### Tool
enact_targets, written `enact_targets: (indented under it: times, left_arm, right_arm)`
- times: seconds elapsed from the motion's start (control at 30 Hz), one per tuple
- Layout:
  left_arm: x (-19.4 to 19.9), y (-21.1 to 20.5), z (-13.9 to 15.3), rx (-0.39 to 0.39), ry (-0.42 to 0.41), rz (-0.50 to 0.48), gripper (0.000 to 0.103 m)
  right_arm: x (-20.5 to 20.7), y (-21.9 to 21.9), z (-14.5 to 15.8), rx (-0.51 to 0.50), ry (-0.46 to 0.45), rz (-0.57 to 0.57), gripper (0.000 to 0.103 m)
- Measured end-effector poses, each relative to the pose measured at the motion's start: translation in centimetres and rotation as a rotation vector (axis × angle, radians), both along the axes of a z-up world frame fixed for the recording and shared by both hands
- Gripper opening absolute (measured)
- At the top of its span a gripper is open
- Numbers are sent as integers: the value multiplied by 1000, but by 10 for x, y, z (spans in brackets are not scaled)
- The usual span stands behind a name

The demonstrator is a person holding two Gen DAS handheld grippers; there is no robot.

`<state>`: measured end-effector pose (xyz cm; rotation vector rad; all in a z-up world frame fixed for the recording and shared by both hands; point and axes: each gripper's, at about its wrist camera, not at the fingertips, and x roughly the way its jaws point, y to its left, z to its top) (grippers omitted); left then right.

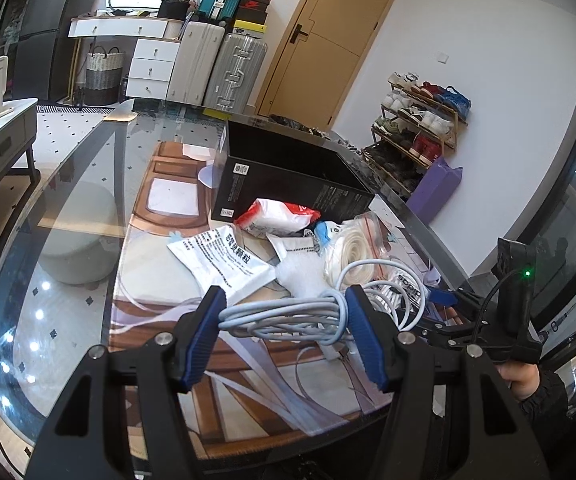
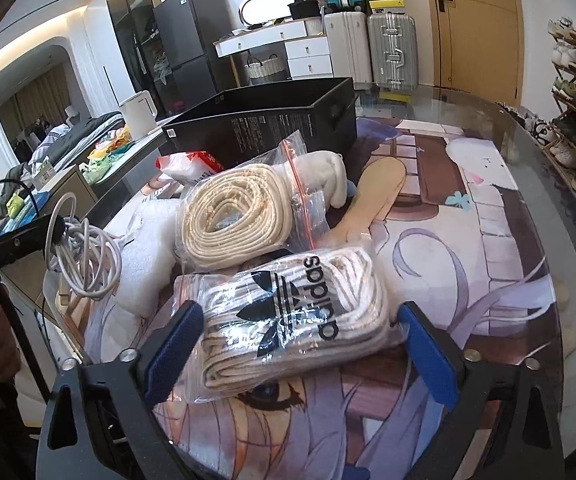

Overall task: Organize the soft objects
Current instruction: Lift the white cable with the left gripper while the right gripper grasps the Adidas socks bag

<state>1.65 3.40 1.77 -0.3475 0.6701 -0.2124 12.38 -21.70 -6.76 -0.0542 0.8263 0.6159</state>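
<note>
The left gripper (image 1: 284, 336) tilts downward over the printed mat (image 2: 468, 248), its blue pads closed at about half width on a bundle of pale blue cable (image 1: 288, 314); the coil is pinched between them and lifted clear of the mat. The right gripper (image 2: 302, 352) also slants down, jaws wide, with the clear bag of white laces (image 2: 288, 316) marked with a black trefoil logo lying between the pads; the left pad sits at the bag's edge, and I cannot tell whether the right pad touches. A hand (image 1: 522, 380) in a dark sleeve grips the right tool's handle, seen low at the edge of the left view.

Just behind the lace bag lies a zip bag of coiled cream cord (image 2: 232, 216), partly overlapping it. Behind that sits a white plush toy (image 2: 328, 176), with a red and white packet (image 2: 192, 164) to its left. Farthest back from the lace bag stands the open black box (image 2: 264, 120), on the glass table (image 2: 544, 128)
</note>
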Motion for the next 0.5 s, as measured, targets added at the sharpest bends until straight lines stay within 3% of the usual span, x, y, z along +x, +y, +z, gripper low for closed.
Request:
enact_targets:
  times: [0.1, 0.23, 0.37, 0.5]
  left_arm:
    - [3, 0, 1, 3, 1, 3, 61]
    - [6, -1, 2, 12, 0, 6, 61]
    - [9, -2, 3, 18, -1, 6, 61]
    - [10, -4, 4, 26, -1, 6, 61]
  right_arm:
    - [0, -1, 1, 9, -5, 1, 84]
    - [0, -10, 2, 45, -3, -7, 54]
    - [-1, -19, 3, 78, -2, -8, 32]
    - [-7, -23, 6, 91, -26, -8, 24]
